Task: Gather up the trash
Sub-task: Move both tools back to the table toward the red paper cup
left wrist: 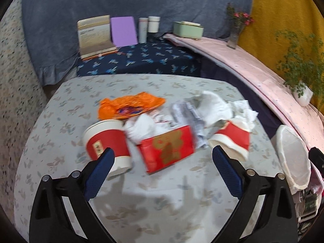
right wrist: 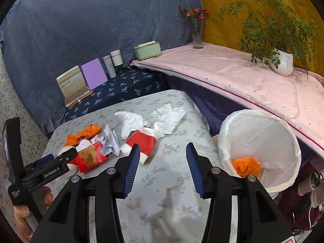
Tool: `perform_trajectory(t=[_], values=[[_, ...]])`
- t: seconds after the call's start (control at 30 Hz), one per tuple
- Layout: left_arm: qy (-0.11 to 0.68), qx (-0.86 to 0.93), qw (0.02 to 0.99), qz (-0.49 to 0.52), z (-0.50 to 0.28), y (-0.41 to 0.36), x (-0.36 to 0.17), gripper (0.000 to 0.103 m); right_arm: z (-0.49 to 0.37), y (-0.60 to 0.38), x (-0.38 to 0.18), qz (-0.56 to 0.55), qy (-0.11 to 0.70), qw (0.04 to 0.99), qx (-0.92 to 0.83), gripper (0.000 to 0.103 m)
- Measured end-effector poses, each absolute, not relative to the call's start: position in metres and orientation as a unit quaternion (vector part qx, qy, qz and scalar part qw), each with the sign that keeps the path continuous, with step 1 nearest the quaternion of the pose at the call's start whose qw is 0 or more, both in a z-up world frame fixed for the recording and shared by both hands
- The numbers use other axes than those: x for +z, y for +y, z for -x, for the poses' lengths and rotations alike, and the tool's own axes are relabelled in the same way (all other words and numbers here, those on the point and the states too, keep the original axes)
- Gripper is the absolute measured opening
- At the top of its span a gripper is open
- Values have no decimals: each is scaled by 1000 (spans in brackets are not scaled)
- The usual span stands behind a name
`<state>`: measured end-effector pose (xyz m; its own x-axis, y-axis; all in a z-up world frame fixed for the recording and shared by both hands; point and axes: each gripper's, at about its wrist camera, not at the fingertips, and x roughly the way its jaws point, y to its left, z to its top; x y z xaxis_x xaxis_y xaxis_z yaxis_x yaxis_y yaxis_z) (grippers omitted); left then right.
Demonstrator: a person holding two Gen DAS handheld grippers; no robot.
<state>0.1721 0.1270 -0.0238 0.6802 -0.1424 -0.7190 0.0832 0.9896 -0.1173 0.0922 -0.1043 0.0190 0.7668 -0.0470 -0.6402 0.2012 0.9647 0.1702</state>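
Two grippers hover with jaws apart and empty: left gripper [left wrist: 162, 158] before the red packet [left wrist: 167, 148] amid table [left wrist: 141, 202] litter; right gripper [right wrist: 163, 162] beside the lined bin [right wrist: 259, 139] holding an orange wrapper [right wrist: 246, 167].

A blue-grey cloth [right wrist: 91, 30] drapes the back from ten to twelve o'clock, a mustard-yellow wall [right wrist: 226, 28] at one. At two o'clock runs a pink-covered ledge [right wrist: 232, 77] — vase of flowers [right wrist: 196, 30] and potted plant [right wrist: 282, 60] on it — with speckled floor [right wrist: 18, 101] at nine.
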Motion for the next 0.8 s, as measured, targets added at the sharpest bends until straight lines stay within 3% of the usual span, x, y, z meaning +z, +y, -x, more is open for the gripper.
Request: perform_trajectory(t=[0.37, 0.8], values=[[441, -9, 892, 97, -195, 194, -59, 93, -122, -41, -7, -95, 375, 922, -21, 47], [491, -10, 859, 148, -232, 213, -92, 93, -157, 8, -29, -85, 403, 911, 14, 47]])
